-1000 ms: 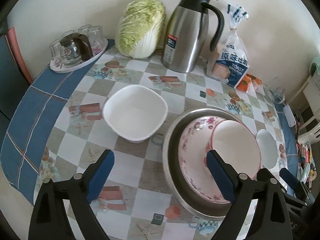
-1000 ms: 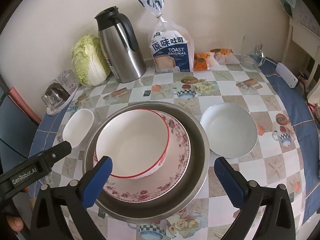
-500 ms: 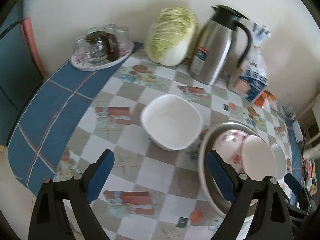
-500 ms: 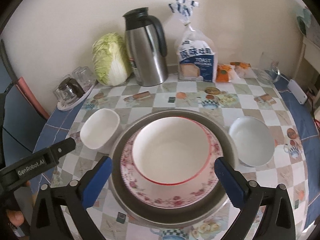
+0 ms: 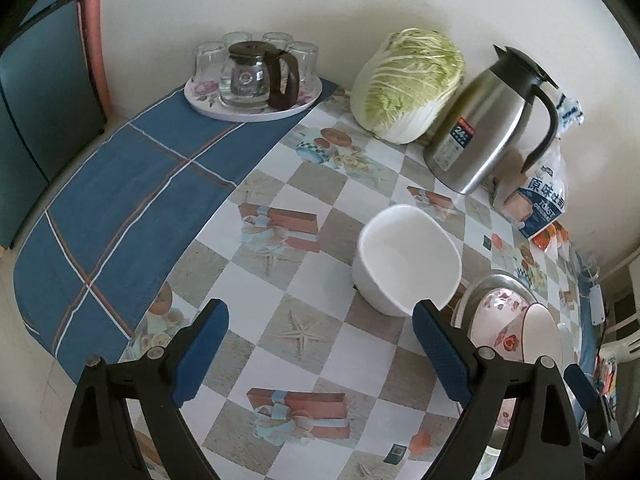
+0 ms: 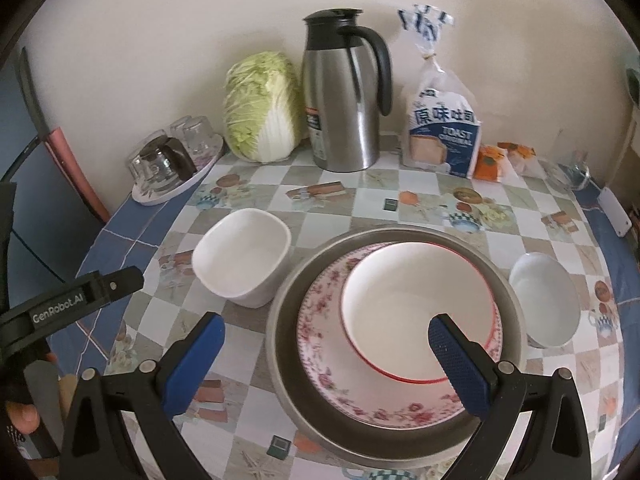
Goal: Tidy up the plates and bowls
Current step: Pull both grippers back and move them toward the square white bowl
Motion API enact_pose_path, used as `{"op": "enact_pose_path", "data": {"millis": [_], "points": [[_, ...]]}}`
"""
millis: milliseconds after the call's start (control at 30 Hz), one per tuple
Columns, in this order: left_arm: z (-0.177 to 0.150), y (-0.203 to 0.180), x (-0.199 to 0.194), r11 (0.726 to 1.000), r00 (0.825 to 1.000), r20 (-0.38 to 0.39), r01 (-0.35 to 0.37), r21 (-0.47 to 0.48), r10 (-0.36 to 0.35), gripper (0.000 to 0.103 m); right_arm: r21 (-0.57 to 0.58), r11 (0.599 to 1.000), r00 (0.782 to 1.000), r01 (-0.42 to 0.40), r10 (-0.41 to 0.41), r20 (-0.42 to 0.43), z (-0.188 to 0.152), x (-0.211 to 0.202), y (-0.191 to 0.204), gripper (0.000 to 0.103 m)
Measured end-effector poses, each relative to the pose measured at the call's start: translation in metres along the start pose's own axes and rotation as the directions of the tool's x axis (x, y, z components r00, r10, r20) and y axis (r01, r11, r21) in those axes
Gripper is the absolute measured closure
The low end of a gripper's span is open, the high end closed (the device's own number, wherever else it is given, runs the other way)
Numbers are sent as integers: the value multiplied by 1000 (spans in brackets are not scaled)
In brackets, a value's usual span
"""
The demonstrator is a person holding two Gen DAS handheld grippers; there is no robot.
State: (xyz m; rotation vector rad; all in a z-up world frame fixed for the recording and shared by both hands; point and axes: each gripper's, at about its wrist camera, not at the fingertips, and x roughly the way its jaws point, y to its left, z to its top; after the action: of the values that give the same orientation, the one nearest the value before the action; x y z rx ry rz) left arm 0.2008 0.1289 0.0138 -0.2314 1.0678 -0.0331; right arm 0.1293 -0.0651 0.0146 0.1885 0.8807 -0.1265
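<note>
A metal basin [image 6: 280,312] holds a pink floral plate [image 6: 320,328] with a red-rimmed white bowl [image 6: 416,304] on it. A square white bowl [image 6: 242,256] stands left of the basin, also in the left wrist view [image 5: 408,256]. A small round white bowl [image 6: 544,300] stands right of the basin. My right gripper [image 6: 324,344] is open and empty above the basin's near-left side. My left gripper [image 5: 316,340] is open and empty above the table, near side of the square bowl. The basin [image 5: 476,284] shows at the right in the left wrist view.
Along the wall stand a tray of glasses with a glass pot [image 5: 252,76], a cabbage [image 5: 408,84], a steel thermos jug [image 6: 344,96] and a toast bag [image 6: 444,128]. Snack packets [image 6: 492,160] lie to the right. The table edge [image 5: 100,360] is at near left.
The left gripper has swung left, so the square bowl and basin have slid right in its view. The right gripper has also shifted left, and the square bowl shows more fully in its view.
</note>
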Motion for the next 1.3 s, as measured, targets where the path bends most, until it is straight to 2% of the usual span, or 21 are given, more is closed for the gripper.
{"op": "enact_pose_path", "data": {"millis": [400,567,800,967,1033,1167,1233,1300], "points": [[8,19,16,995,999,-8,43,-90,-44,9,-52,997,998,-51,53,37,3,8,33,0],[14,27,22,986,996,11,89,-144,-88,9,-66,996,996,-65,68,55,6,10,39,0],[22,36,32,975,993,32,121,-185,-117,9,-65,993,995,-96,97,10,26,28,43,0],[24,38,47,972,991,30,132,-196,-128,9,-42,996,997,-76,75,-26,48,42,40,2],[25,36,52,973,991,29,131,-188,-127,9,-26,998,996,-53,51,-70,57,52,38,11],[26,29,61,979,993,31,120,-163,-117,9,-23,999,991,-26,23,-133,68,69,37,24],[26,25,66,982,993,26,114,-149,-112,9,-13,1000,987,-22,20,-159,72,79,36,35],[26,23,69,983,993,18,117,-141,-115,9,5,1000,981,-24,25,-192,75,90,34,42]]}}
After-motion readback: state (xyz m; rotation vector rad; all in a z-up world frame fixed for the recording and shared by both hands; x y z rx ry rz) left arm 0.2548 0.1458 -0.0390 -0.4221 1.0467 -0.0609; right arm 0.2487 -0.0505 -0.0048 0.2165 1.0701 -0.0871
